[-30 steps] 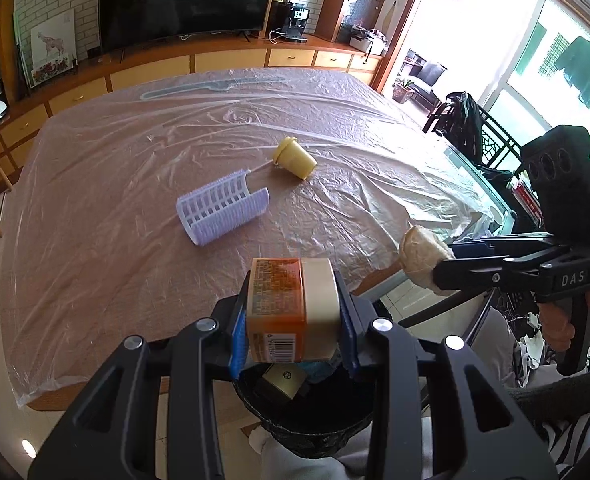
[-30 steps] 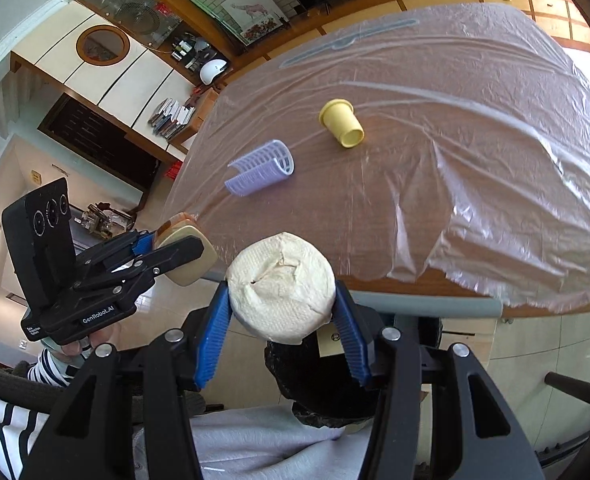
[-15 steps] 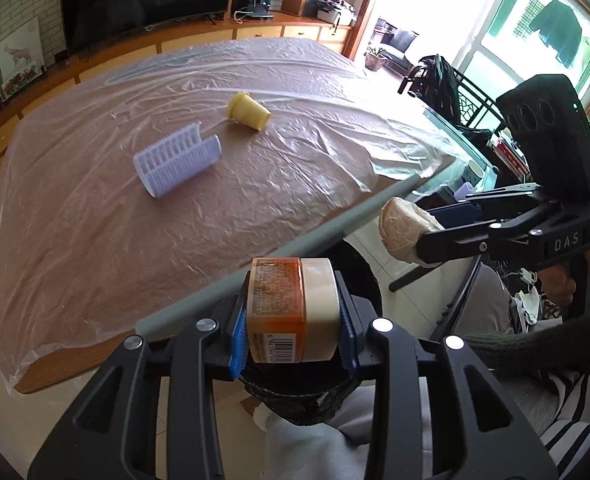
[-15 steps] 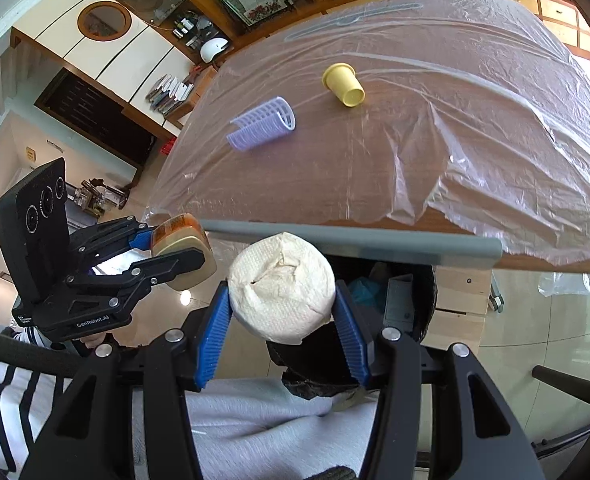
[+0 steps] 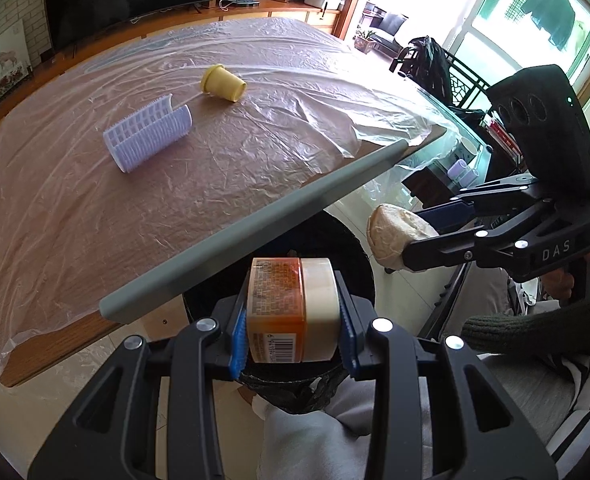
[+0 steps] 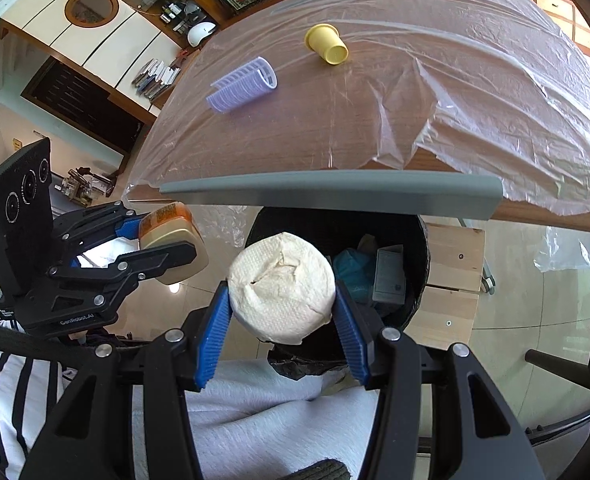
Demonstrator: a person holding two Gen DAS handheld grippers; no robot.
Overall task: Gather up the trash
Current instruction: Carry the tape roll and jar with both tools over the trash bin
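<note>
Below the worktop edge, both claws hang over the black bin. Left claw is clamped on an orange jar; right claw is clamped on a paper wad. Cup and purple roller lie on the worktop.

Left gripper clamps an orange-and-cream jar, held above a black bin below the table edge. Right gripper (at frame right) clamps a paper wad. On the plastic-covered tabletop: lilac hair roller, yellow cup on its side, apart.
</note>
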